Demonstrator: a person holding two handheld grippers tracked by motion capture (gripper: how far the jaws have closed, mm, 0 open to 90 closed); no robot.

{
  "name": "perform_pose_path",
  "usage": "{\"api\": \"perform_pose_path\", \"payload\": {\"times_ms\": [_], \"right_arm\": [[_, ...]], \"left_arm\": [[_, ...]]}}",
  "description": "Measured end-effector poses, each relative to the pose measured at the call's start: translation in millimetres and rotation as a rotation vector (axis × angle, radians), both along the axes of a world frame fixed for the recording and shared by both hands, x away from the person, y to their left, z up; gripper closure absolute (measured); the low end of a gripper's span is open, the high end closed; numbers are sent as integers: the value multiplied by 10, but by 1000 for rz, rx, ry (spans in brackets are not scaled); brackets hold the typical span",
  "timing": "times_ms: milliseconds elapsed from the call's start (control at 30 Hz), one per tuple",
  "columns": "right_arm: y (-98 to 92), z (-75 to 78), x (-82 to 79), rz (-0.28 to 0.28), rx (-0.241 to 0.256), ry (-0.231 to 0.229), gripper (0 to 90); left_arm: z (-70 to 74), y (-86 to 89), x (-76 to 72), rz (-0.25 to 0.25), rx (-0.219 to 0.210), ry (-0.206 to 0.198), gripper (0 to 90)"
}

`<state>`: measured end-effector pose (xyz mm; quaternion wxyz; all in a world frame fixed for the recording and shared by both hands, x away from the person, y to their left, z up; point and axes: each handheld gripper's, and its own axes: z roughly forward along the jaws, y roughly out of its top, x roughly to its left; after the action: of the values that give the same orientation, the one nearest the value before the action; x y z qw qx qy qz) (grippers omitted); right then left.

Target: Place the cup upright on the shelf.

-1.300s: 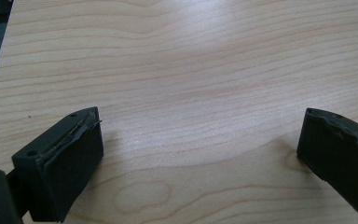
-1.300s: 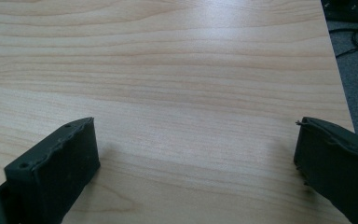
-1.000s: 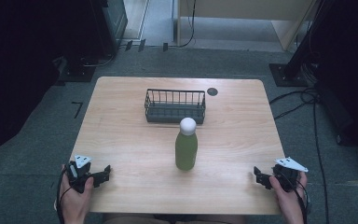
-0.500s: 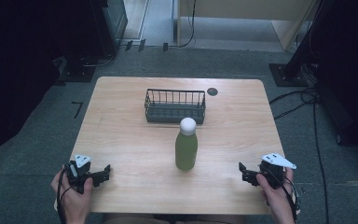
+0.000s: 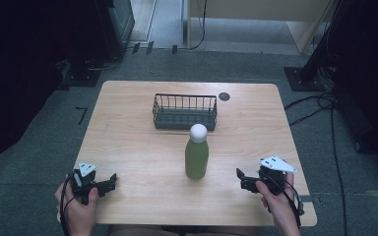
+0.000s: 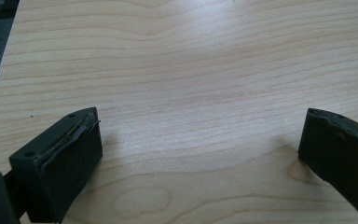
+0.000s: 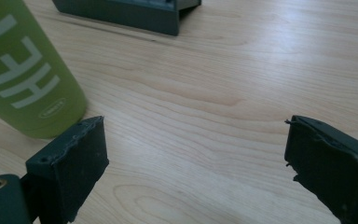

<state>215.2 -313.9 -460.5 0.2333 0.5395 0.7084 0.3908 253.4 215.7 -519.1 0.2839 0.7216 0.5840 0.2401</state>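
The right tool, jaws spread wide and empty, sits near the green bottle, so the step looks like a reach for it: best to come in level and close on the body below the white cap. The bottle stands upright mid-desk, long axis vertical, cap up, just in front of the wire basket. The left tool rests wide open too.
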Motion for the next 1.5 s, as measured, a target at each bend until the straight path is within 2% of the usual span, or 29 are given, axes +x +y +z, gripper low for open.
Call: {"api": "perform_pose_path", "payload": {"times_ms": [667,1000,1233,1500], "right_arm": [[505,144,39,135,41,-25,55],[756,169,64,205,86,-27,55],[904,188,97,247,86,-36,57],[1067,198,165,285,129,-38,59]], "left_arm": [[0,0,0,0,0,0,0],[0,0,0,0,0,0,0],[0,0,0,0,0,0,0],[1,2,0,-2,2,2,0]]}}
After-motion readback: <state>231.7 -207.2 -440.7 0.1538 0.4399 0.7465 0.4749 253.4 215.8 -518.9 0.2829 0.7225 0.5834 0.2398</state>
